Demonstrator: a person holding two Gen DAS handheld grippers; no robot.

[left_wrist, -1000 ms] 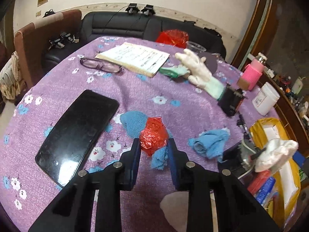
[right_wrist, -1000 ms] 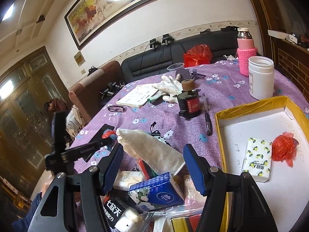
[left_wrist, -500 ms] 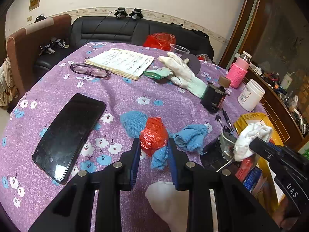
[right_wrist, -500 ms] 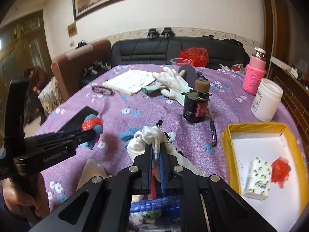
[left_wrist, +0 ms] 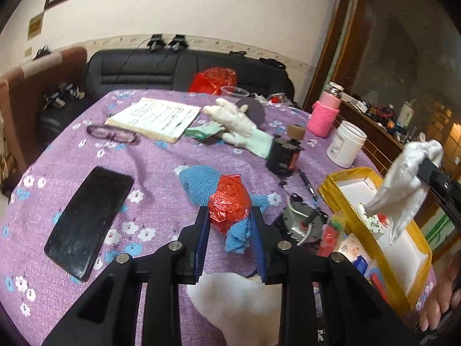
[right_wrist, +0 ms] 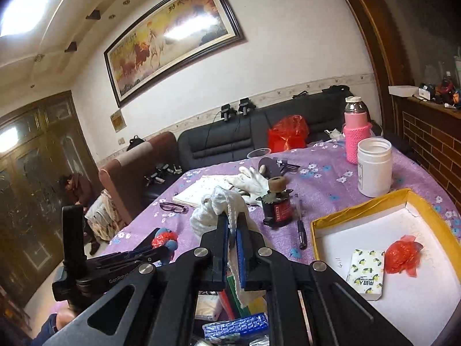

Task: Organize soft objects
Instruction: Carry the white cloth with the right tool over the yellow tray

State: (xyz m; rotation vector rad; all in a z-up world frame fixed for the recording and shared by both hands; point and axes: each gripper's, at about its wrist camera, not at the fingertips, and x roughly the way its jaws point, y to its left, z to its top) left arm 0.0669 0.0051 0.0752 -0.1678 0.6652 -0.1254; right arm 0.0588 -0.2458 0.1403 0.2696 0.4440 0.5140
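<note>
My left gripper (left_wrist: 229, 219) is shut on a crumpled red plastic bag (left_wrist: 229, 203) together with a blue knit cloth (left_wrist: 237, 235), held above the purple table (left_wrist: 161, 178). It also shows in the right wrist view (right_wrist: 165, 240). My right gripper (right_wrist: 232, 230) is shut on a white cloth (right_wrist: 214, 209) and holds it in the air; the cloth shows in the left wrist view (left_wrist: 403, 184) above the yellow box (left_wrist: 420, 240). The yellow box (right_wrist: 360, 212) holds a tissue pack (right_wrist: 366, 272) and another red bag (right_wrist: 402, 256).
On the table lie a black phone (left_wrist: 89, 219), glasses (left_wrist: 112, 135), a notebook (left_wrist: 155, 118), white gloves (left_wrist: 239, 124), a black ink bottle (left_wrist: 283, 155), a pen (left_wrist: 306, 181), a white jar (left_wrist: 345, 144), a pink bottle (left_wrist: 324, 112). Packets and a metal part (left_wrist: 302, 219) crowd the near edge.
My right gripper closed on the white cloth and lifted it up toward the yellow box. My left gripper rose, still holding the red bag and blue cloth.
</note>
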